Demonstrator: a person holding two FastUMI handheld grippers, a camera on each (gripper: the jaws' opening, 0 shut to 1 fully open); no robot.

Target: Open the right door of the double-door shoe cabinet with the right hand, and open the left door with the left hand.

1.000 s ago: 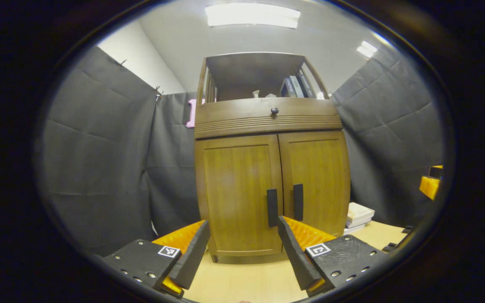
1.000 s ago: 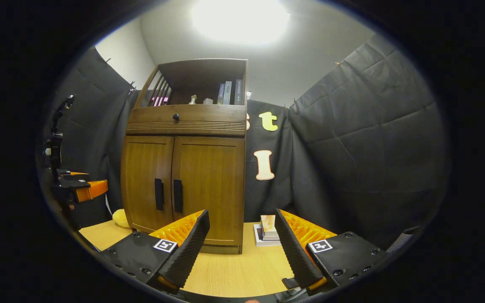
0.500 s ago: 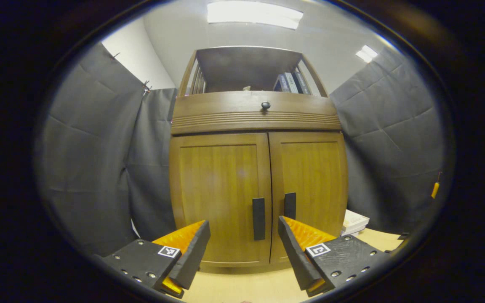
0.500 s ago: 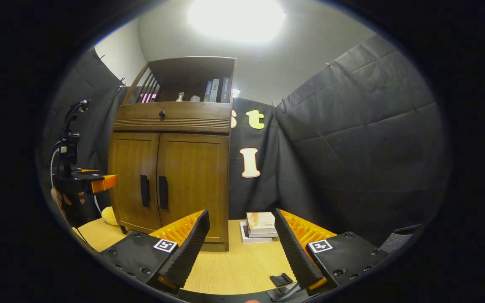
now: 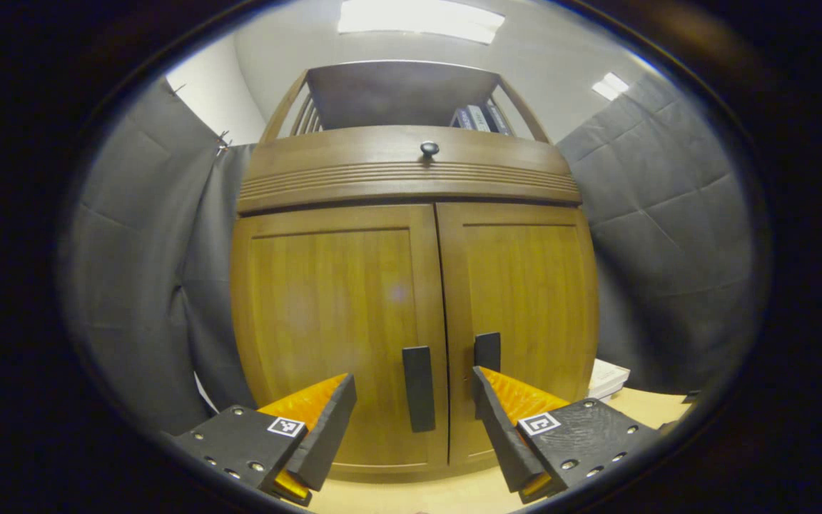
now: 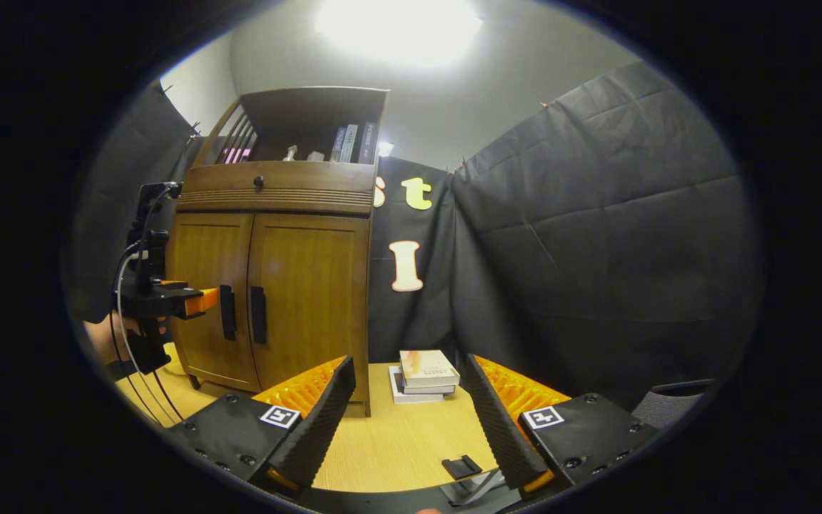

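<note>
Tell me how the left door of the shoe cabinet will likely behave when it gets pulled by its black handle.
The left door looks like a rigid wood panel, so it should swing stiffly rather than flex. Its handle is a narrow upright bar between the open left gripper's fingers; smooth, possibly slippery. The tall cabinet might rock if yanked.

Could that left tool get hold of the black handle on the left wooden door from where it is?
Probably yes. The left tool is open and the black bar handle of the closed left wooden door lines up between its fingers, with nothing in between.

Books (image 6: pixel 422 373) on table (image 6: pixel 397 450), right of cabinet (image 6: pixel 275 285).
</note>
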